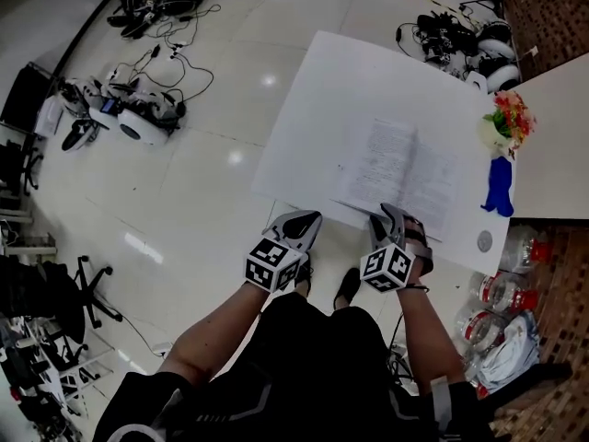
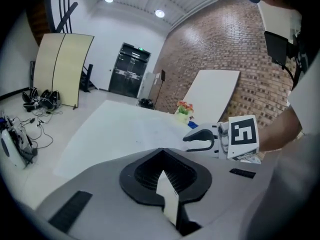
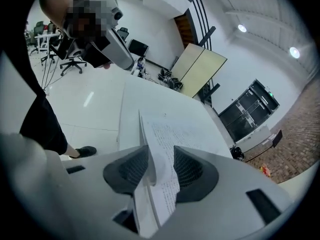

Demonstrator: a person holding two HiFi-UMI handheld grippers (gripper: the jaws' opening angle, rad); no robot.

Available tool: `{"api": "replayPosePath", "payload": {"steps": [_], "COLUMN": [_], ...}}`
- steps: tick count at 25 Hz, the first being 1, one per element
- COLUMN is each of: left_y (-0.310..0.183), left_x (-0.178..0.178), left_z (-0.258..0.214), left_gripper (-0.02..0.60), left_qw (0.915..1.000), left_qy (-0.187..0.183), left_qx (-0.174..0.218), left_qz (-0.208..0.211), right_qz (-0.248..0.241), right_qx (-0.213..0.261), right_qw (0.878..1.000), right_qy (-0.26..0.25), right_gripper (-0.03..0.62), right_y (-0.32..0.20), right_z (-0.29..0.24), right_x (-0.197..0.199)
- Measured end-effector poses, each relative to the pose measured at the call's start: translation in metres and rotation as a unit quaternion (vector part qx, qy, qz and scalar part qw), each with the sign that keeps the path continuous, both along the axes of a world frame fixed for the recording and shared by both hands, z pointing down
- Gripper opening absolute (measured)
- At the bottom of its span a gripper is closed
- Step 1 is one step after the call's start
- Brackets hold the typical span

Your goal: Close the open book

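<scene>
An open book (image 1: 405,168) with printed pages lies flat on the white table (image 1: 313,109), near its front edge. My right gripper (image 1: 394,221) reaches over that edge onto the book's near side. In the right gripper view this gripper (image 3: 161,159) is open, and a raised leaf of the book (image 3: 167,134) stands in the gap between the dark pads (image 3: 130,171). My left gripper (image 1: 302,226) hovers at the table's front edge, left of the book. Its dark pads (image 2: 142,171) meet, with a white strip of unclear kind in the seam. The right gripper (image 2: 200,136) also shows in the left gripper view.
A small flower pot (image 1: 508,118), a blue object (image 1: 498,187) and a small round disc (image 1: 485,240) sit at the table's right end. A second white table (image 1: 561,127) adjoins there. Bottles (image 1: 515,284) stand on the floor at right, gear and cables (image 1: 138,113) at left.
</scene>
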State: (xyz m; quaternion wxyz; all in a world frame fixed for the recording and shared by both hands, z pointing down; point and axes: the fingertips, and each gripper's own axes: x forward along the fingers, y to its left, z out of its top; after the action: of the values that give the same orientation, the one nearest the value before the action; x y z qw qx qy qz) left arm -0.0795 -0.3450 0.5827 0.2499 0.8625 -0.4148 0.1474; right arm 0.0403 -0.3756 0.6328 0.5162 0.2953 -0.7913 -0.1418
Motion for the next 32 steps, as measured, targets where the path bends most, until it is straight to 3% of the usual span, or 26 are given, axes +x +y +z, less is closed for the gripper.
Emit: {"api": "replayPosePath", "payload": {"steps": [6,19,23,27,30,32], "left_y": [0.004,0.012,0.015,0.015,0.014,0.014], "left_x": [0.008,0.011,0.012,0.013,0.022,0.031], "left_z": [0.002,0.007,0.005,0.002,-0.001,-0.003], "left_gripper": [-0.005,-0.005,-0.005,-0.005,-0.005,-0.005], "left_qw": [0.9999,0.9998,0.9997,0.9996,0.9993,0.9990], "left_qy": [0.009,-0.004,-0.007,-0.008,-0.007,-0.008], "left_qx": [-0.003,-0.008,-0.008,-0.009,-0.009,-0.010], "left_qz": [0.006,0.017,0.021,0.026,0.035,0.044], "right_qz": [0.002,-0.036,-0.003,0.058,0.133,0.184], "right_qx": [0.000,0.069,0.084,0.110,0.098,0.082], "right_qw": [1.000,0.992,0.996,0.992,0.981,0.967], "right_qy": [0.022,0.096,0.033,-0.033,-0.099,-0.156], "right_gripper": [0.120,0.117,0.047,0.026,0.020,0.015], "right_y": [-0.004,-0.005,-0.003,0.001,0.005,0.009], "right_z": [0.016,0.027,0.009,-0.020,-0.029,-0.032], "right_x": [0.005,0.000,-0.002,0.011,0.034,0.050]}}
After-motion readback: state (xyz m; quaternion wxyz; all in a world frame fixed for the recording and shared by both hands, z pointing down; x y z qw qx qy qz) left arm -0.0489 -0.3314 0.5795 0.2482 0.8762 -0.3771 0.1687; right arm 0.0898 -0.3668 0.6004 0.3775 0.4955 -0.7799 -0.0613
